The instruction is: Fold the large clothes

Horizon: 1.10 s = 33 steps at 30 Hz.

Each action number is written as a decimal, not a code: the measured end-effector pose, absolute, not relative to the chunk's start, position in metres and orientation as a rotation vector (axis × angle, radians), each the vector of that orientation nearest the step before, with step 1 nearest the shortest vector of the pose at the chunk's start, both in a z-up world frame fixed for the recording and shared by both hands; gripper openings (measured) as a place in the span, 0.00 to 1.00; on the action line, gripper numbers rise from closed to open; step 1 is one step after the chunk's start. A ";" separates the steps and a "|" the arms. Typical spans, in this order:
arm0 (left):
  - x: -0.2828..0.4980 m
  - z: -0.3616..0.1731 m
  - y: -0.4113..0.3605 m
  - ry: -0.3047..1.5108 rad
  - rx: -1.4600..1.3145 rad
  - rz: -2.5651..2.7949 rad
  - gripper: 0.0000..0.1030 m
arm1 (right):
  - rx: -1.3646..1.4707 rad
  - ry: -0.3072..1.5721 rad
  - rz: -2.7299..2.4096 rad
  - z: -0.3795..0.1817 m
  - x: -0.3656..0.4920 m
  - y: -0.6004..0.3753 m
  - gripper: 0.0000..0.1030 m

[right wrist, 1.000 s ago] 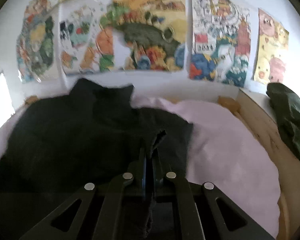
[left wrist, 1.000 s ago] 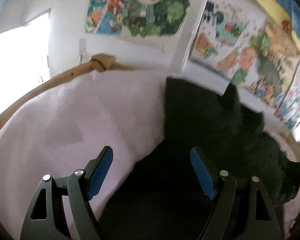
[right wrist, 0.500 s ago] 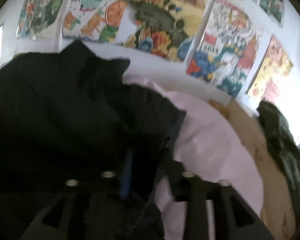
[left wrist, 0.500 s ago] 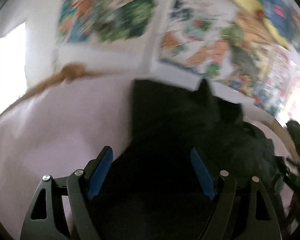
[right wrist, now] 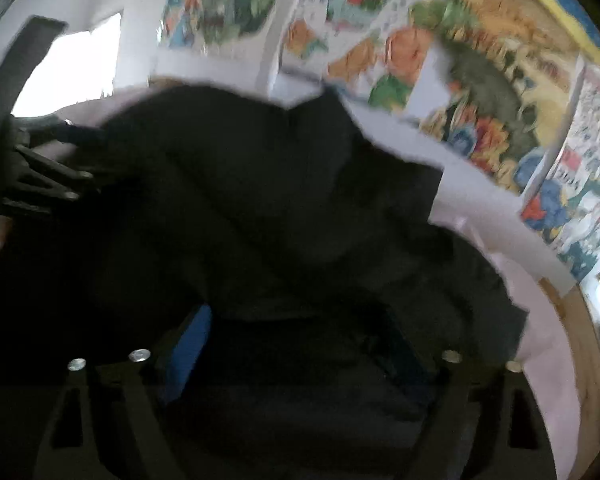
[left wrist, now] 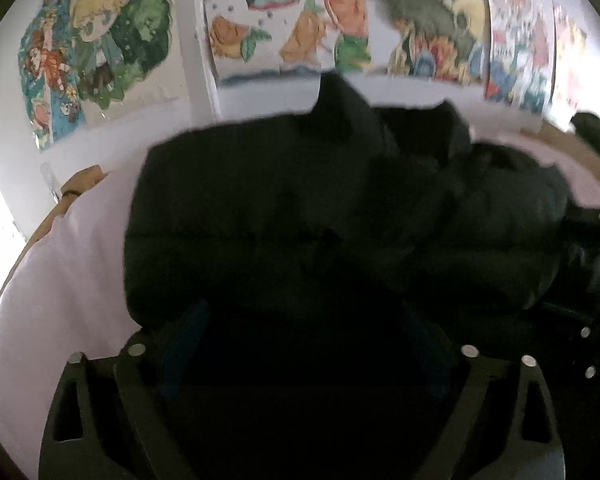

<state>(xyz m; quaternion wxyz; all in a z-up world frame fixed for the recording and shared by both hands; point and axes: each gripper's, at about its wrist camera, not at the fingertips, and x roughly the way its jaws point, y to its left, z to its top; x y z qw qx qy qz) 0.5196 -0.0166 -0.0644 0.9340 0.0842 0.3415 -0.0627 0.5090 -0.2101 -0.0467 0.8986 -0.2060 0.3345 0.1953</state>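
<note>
A large black garment (left wrist: 300, 208) lies bunched on a pale pink sheet (left wrist: 64, 280); it also fills the right wrist view (right wrist: 260, 200). My left gripper (left wrist: 304, 320) is open, its blue-padded fingers spread low over the garment's near part, holding nothing. My right gripper (right wrist: 300, 332) is open too, just above the black cloth, holding nothing. The right gripper shows at the right edge of the left wrist view (left wrist: 592, 280); the left gripper shows at the left edge of the right wrist view (right wrist: 32, 172).
A wooden bed frame (right wrist: 580, 344) rims the sheet (right wrist: 540, 320). Colourful posters (left wrist: 340, 16) cover the white wall behind. A dark green cloth (left wrist: 596, 132) lies at the far right. A bright window (right wrist: 80, 68) is at the left.
My right gripper has opened and let go of the black cloth it pinched. Both grippers have swung towards each other over the garment. The left stayed open.
</note>
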 end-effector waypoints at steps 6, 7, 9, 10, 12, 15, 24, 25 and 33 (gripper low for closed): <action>0.527 -0.092 -0.022 0.701 0.257 -0.094 0.98 | -0.369 0.777 0.457 -0.077 0.536 -0.221 1.00; 0.530 -0.094 -0.022 0.708 0.256 -0.096 0.98 | -0.375 0.780 0.461 -0.081 0.537 -0.219 1.00; 0.536 -0.100 -0.019 0.724 0.243 -0.105 0.98 | -0.370 0.786 0.475 -0.089 0.542 -0.219 1.00; 0.538 -0.102 -0.017 0.728 0.239 -0.108 0.99 | -0.364 0.787 0.482 -0.091 0.543 -0.220 1.00; 0.540 -0.107 -0.017 0.729 0.237 -0.109 0.99 | -0.348 0.786 0.498 -0.097 0.549 -0.222 1.00; 0.540 -0.109 -0.019 0.723 0.250 -0.101 0.99 | -0.344 0.773 0.504 -0.103 0.550 -0.226 1.00; 0.520 -0.085 0.001 0.641 0.132 -0.180 0.98 | -0.297 0.731 0.519 -0.083 0.538 -0.238 1.00; 0.517 -0.080 0.004 0.620 0.110 -0.190 0.98 | -0.278 0.724 0.520 -0.075 0.535 -0.244 1.00; 0.531 -0.051 0.021 0.541 0.033 -0.067 0.98 | -0.131 0.659 0.339 -0.041 0.539 -0.306 1.00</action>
